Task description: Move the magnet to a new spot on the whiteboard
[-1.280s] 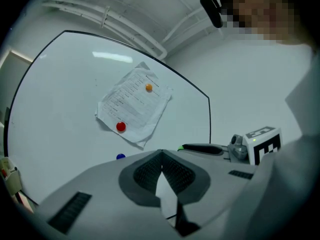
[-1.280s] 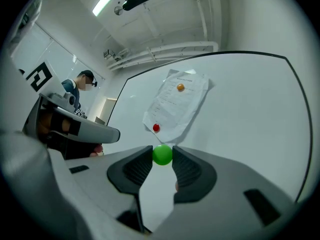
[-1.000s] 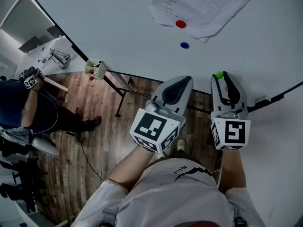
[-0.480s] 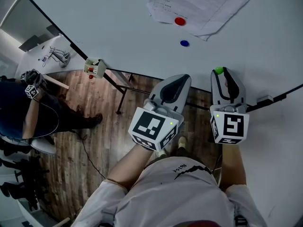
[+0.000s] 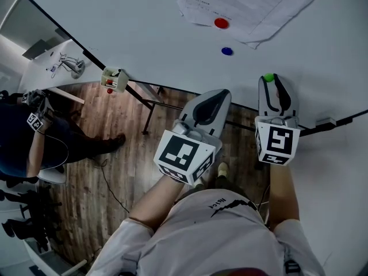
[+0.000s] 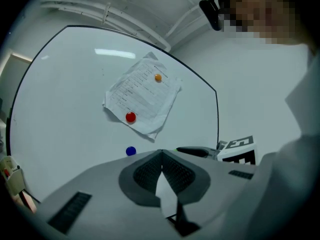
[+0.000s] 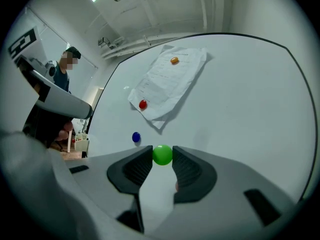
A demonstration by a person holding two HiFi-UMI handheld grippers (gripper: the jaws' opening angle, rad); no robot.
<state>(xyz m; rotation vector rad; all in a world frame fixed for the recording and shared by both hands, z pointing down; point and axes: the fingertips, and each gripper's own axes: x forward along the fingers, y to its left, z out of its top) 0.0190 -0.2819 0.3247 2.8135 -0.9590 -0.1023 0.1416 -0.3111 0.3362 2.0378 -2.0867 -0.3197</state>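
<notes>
Jaws of the right gripper (image 7: 162, 158) pinch the green magnet (image 7: 162, 154) between their tips. That side grip lets it be pulled off and carried across the whiteboard (image 5: 144, 27). Whether the magnet touches the board right now is hard to tell. It sits low on the board, below the blue magnet (image 5: 227, 51) and the paper sheet (image 5: 253, 4) pinned by a red magnet (image 5: 221, 23) and an orange magnet (image 7: 174, 60). The left gripper (image 6: 161, 153) has its jaws closed on nothing, parked by the board's lower edge, probably to stay clear. Versus a second ago, the right gripper and green magnet are slightly higher, nearer the blue magnet. The grip is unchanged and the left gripper has barely shifted.
</notes>
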